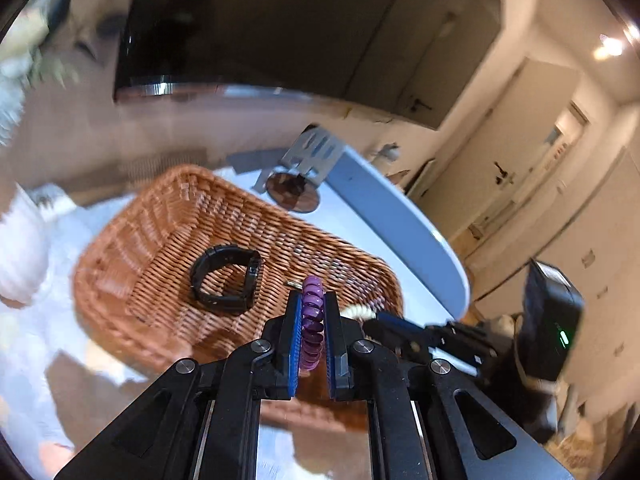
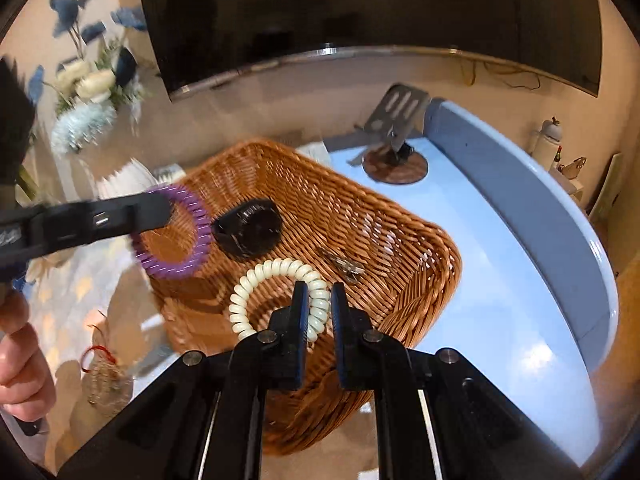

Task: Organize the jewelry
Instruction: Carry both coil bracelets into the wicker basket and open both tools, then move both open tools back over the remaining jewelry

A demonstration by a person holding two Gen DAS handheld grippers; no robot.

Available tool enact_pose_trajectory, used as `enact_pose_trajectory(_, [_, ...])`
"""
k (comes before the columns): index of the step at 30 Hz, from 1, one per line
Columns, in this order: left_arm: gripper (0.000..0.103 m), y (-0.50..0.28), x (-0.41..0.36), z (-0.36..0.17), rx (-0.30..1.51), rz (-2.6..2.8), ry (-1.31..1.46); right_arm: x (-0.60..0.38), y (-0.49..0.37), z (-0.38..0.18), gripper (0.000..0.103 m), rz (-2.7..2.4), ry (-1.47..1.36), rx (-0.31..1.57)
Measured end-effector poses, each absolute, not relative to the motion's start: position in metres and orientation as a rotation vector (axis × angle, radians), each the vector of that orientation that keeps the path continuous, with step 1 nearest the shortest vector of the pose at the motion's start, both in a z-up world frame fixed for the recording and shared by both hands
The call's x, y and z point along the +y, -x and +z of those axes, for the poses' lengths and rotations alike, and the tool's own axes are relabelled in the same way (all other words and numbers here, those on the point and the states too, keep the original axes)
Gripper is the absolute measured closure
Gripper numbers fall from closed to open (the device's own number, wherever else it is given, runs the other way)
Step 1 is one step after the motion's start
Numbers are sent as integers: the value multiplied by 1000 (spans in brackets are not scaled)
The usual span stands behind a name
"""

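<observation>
The left gripper [image 1: 312,320] pinched a purple coil [image 1: 311,332] between its blue pads [image 1: 295,344], the coil standing on edge and poking above the fingertips. In the right wrist view the same gripper [image 2: 166,208] reached in from the left, with the purple coil [image 2: 174,236] hanging as a full ring over the near left part of the basket [image 2: 420,280]; a hand [image 2: 20,360] showed at the lower left edge. The right gripper [image 2: 320,312] was clamped on a cream coil [image 2: 256,284], whose loop hung to the left of its fingers above the basket's near side. In the left wrist view only a bit of the cream coil [image 1: 360,313] showed by the right gripper [image 1: 380,322]. Inside the basket [image 1: 120,280] lay a black watch [image 1: 226,278], buckled into a loop, and a small metal piece [image 2: 346,266] lay apart to its right. The basket sat on a pale blue table [image 2: 500,280], with a stand [image 2: 396,136] well behind it.
</observation>
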State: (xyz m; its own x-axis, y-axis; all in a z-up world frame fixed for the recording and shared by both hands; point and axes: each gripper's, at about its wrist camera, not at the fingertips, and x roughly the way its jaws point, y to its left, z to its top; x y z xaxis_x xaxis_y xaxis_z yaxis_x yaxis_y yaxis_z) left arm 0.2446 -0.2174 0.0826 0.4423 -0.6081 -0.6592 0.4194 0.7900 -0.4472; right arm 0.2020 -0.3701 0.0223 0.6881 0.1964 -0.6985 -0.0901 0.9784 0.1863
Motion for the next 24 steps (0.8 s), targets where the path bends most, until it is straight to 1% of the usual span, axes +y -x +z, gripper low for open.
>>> enact_pose_trajectory(6, [93,-263,-239,41,1008,-609,230,-369,-218,7,90,162,-87,847])
enact_pose_trajectory(12, [93,-265,-243,27,1048,-552,199,-366,-222,-1,89,177,-73,880])
enact_pose_trajectory(14, [92,-263,-242,28,1050,-560,200,-367,-222,-3,89,197,-97,885])
enact_pose_trajectory(15, [86,-261,-240,28,1059,-572,204,-367,-221,-3,88,208,-114,886])
enact_pose_trajectory(16, [75,-259,-239,30,1064,-581,202,-369,-221,-3,88,216,-135,884])
enact_pose_trajectory(17, [68,-255,-236,32,1064,-585,195,-371,-219,-2,87,219,-154,881])
enact_pose_trajectory(18, [55,-250,-232,36,1053,-581,185,-372,-218,0,87,218,-166,878])
enact_pose_trajectory(19, [53,-244,-227,41,1032,-579,178,-374,-215,2,87,216,-174,870])
enact_pose_trajectory(24, [52,-214,-196,69,977,-610,200,-372,-192,20,87,216,-179,831])
